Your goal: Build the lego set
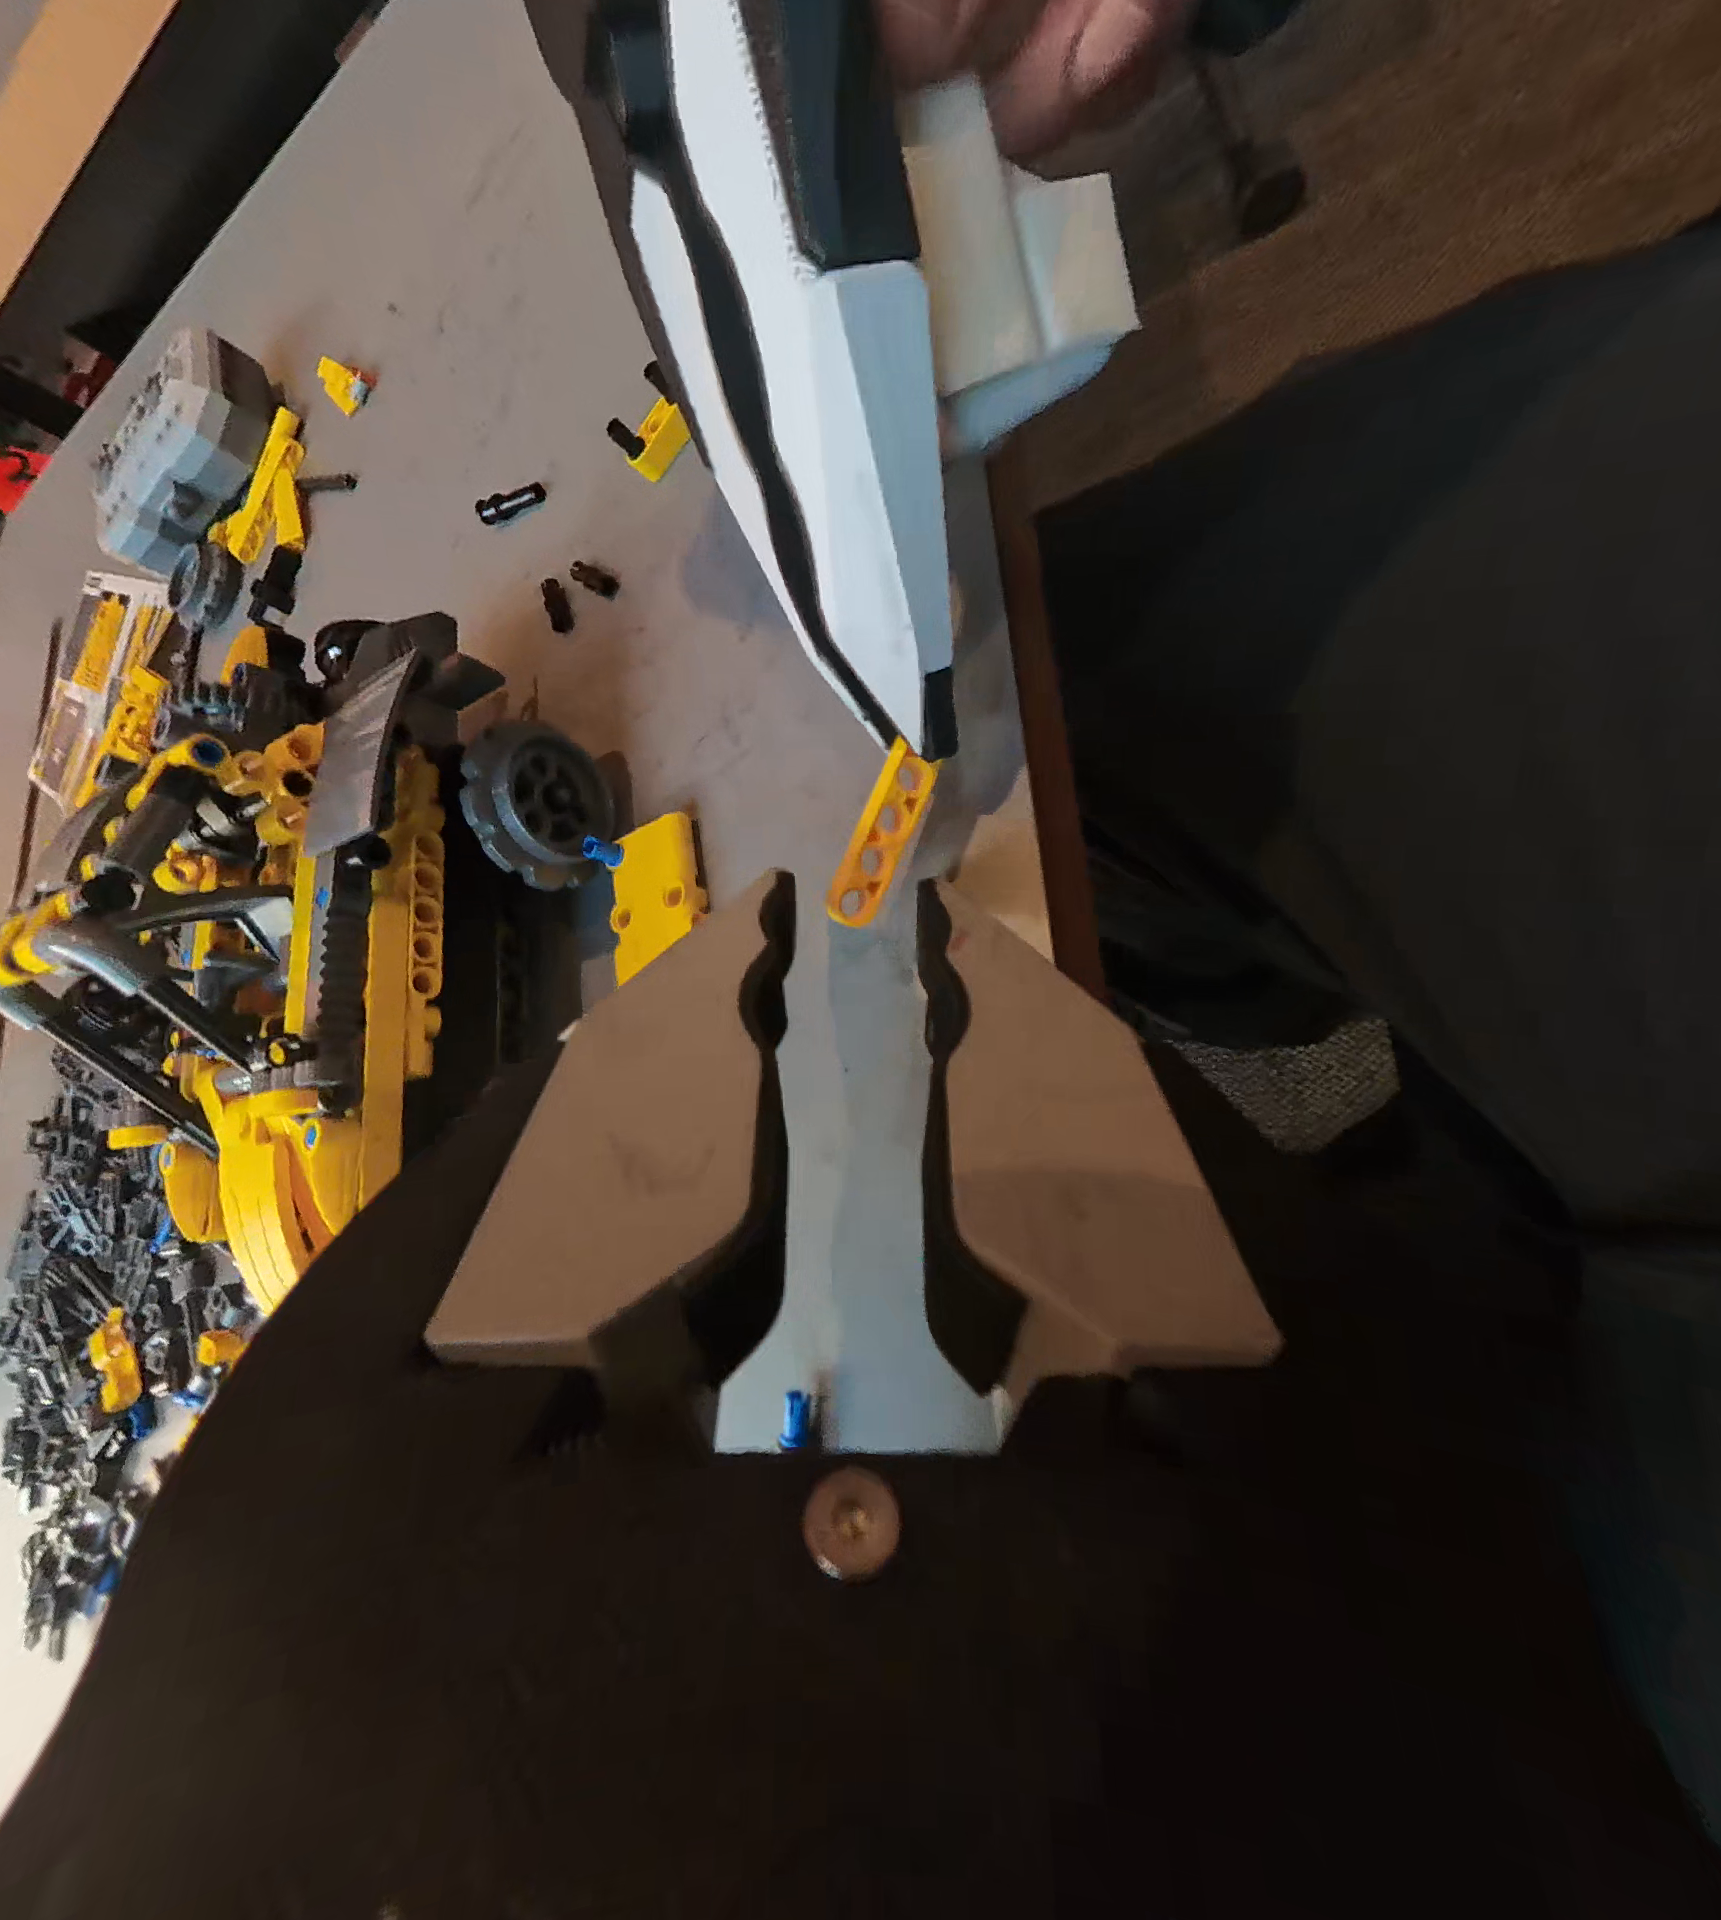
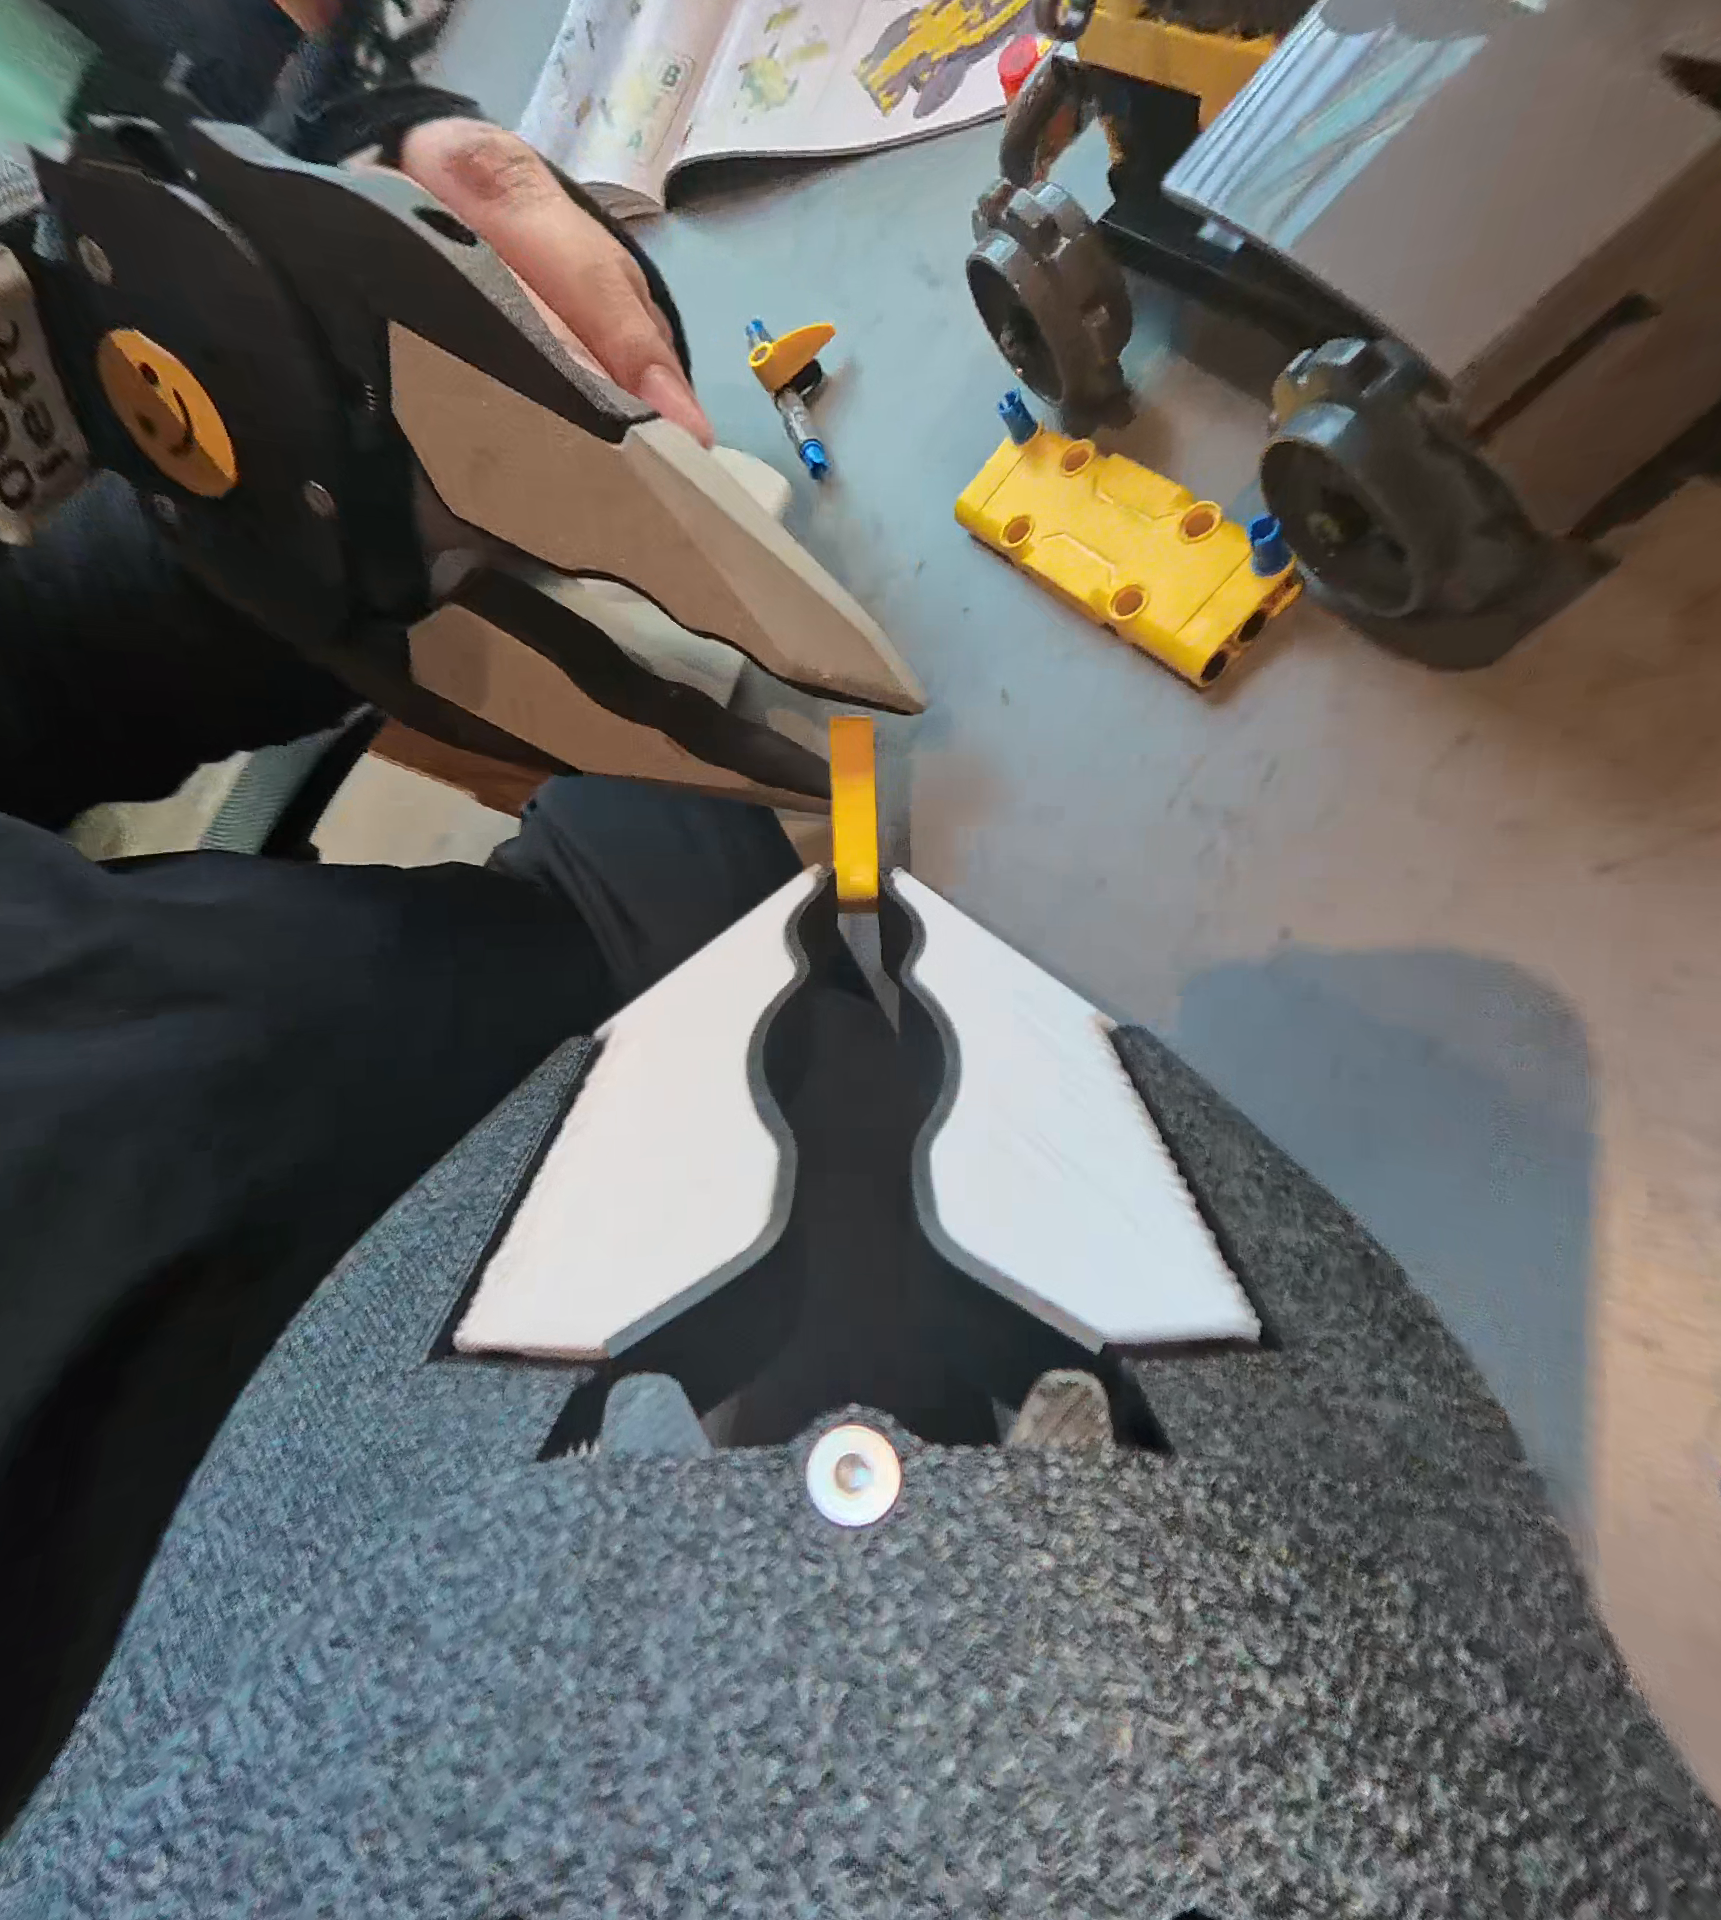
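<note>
My right gripper (image 2: 856,875) is shut on one end of a short yellow beam with a row of holes (image 2: 853,800) and holds it above the table near its front edge. My left gripper (image 1: 854,885) is open, with the beam's free end (image 1: 882,831) between its two fingertips; I cannot tell whether they touch it. In the left wrist view the right gripper (image 1: 920,732) comes down from above, pinching the beam's upper end. In the right wrist view the left gripper (image 2: 871,748) comes in from the left, a hand on it.
A half-built yellow and black toy vehicle (image 1: 243,935), a grey wheel (image 1: 539,805), a yellow panel (image 1: 658,894), black pins (image 1: 511,504) and a pile of dark small parts (image 1: 87,1299) lie left. A grey wheeled block (image 2: 1458,312) and booklet (image 2: 783,83) lie beyond. The table edge (image 1: 1043,727) is close. The tips of both grippers are at nearly the same place. My left tips are roughly 6 cm from the grey wheel (image 1: 539,805). It turns up in the right wrist view (image 2: 1288,475) as well.
</note>
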A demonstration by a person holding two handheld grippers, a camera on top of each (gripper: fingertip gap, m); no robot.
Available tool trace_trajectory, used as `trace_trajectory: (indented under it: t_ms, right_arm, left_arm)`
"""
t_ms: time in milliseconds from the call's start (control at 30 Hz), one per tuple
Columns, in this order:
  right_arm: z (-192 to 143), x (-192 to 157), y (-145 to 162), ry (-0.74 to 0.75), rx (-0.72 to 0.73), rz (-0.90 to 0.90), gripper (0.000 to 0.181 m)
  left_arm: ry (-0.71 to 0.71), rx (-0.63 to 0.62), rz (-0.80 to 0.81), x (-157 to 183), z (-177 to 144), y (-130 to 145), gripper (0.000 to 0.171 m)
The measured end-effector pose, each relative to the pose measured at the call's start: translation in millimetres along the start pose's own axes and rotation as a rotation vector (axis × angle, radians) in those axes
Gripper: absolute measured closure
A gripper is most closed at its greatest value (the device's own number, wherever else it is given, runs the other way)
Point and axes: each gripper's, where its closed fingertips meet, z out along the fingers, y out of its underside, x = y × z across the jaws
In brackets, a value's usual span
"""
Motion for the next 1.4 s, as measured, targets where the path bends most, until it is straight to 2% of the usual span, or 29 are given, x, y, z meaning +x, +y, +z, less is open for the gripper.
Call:
trace_trajectory:
  t_ms: [67,100,233,333,467,567,667,733,800,933,1233,1333,1400]
  right_arm:
    - [0,-5,0,-0.054,0.005,0.036,0.173]
    - [0,-5,-1,-0.069,0.013,0.046,0.173]
    - [-6,2,-9,-0.027,0.061,0.041,0.173]
    - [-12,9,-10,0.096,0.040,-0.105,0.157]
    - [-13,13,-12,0.309,-0.016,-0.386,0.156]
    - [-6,12,-13,0.384,-0.036,-0.495,0.160]
    - [0,17,-11,0.414,-0.062,-0.507,0.161]
    - [2,18,-8,0.420,-0.076,-0.524,0.171]
    - [4,20,-5,0.422,-0.093,-0.529,0.172]
    - [2,22,-3,0.423,-0.107,-0.510,0.174]
    - [-4,26,-1,0.404,-0.111,-0.452,0.167]
    - [-17,28,-3,0.441,-0.106,-0.466,0.164]
    - [-33,26,-12,0.443,-0.047,-0.442,0.163]
  left_arm:
    - [0.009,-0.001,0.017,-1,1,-2,0.153]
    - [0.020,0.003,0.025,0,1,-4,0.161]
    - [0.071,-0.031,0.051,4,2,0,0.167]
    - [0.151,-0.069,-0.061,3,4,3,0.167]
    - [0.277,-0.132,-0.231,1,5,7,0.167]
    - [0.324,-0.164,-0.259,1,5,8,0.166]
    - [0.316,-0.172,-0.217,0,7,6,0.167]
    - [0.323,-0.157,-0.191,4,7,3,0.167]
    - [0.323,-0.154,-0.192,5,7,1,0.166]
    - [0.316,-0.161,-0.244,1,7,3,0.152]
    - [0.271,-0.106,-0.361,8,-9,14,0.146]
    - [0.204,-0.095,-0.431,6,-19,24,0.146]
    - [0.163,-0.061,-0.489,5,-29,28,0.145]
